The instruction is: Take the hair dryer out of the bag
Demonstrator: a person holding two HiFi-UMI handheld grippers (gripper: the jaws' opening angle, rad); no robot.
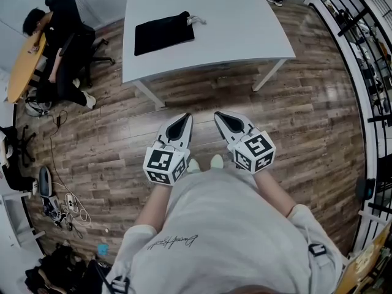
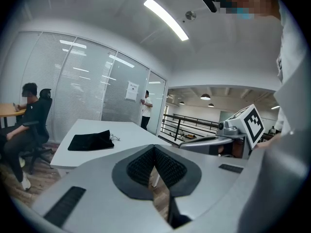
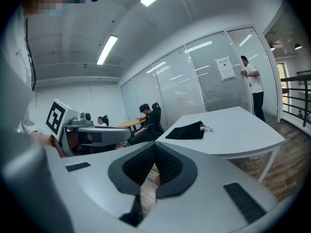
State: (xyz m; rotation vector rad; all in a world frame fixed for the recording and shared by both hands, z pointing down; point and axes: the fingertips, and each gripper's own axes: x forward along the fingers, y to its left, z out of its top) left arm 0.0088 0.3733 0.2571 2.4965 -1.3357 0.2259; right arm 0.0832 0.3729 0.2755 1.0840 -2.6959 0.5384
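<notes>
1. The left tool (image 1: 182, 120) and the right tool (image 1: 224, 118) were pressed fully closed, gripping nothing, side by side above the floor (image 1: 116, 133);
2. the black bag (image 1: 164, 33) lay on the white tabletop (image 1: 245, 23), at their 11 o'clock, well apart.

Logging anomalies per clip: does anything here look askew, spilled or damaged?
Nothing stands out. The black bag lies flat on the white table; left gripper and right gripper hover short of it, jaws shut, empty.

Nothing legible: script (image 1: 174, 242) on the person's shirt (image 1: 236, 222) and the sheet (image 3: 225, 68) on the glass wall (image 3: 201, 84), beyond the right hand-held gripper (image 3: 154, 148), are too small.
</notes>
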